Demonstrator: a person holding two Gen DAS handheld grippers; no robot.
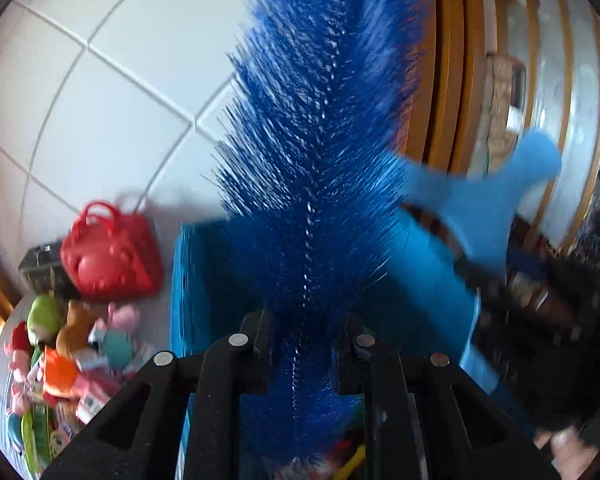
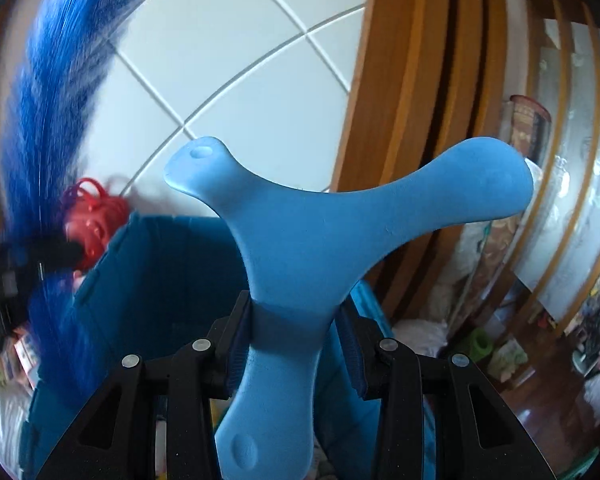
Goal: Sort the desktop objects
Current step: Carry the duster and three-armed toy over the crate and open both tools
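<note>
Brush, blue bristle (image 1: 312, 168): we hold it in the left gripper (image 1: 306, 344), jaws pinched on its twisted-wire stem, bristles pointing up and away over the blue bin (image 1: 204, 272).

Boomerang, light blue foam, three-armed (image 2: 300, 248): we hold it in the right gripper (image 2: 292, 344), jaws pressed on one arm near the hub, the other two arms fanned upward. It also hangs above the bin.

Bin, blue, open-topped: sits below both held items; we cannot tell what lies inside, though a few coloured scraps show near the bottom edge of the left view.

Outstanding stock, worktop: red toy handbag (image 1: 108, 252) beside the bin, a dark box (image 1: 40, 268) touching it, and a heap of small plush and plastic toys (image 1: 60, 364) nearer us.

Progress, our judgement: early to midway. Two items are lifted and neither is released yet; the handbag, box and toy heap are unsorted.
</note>
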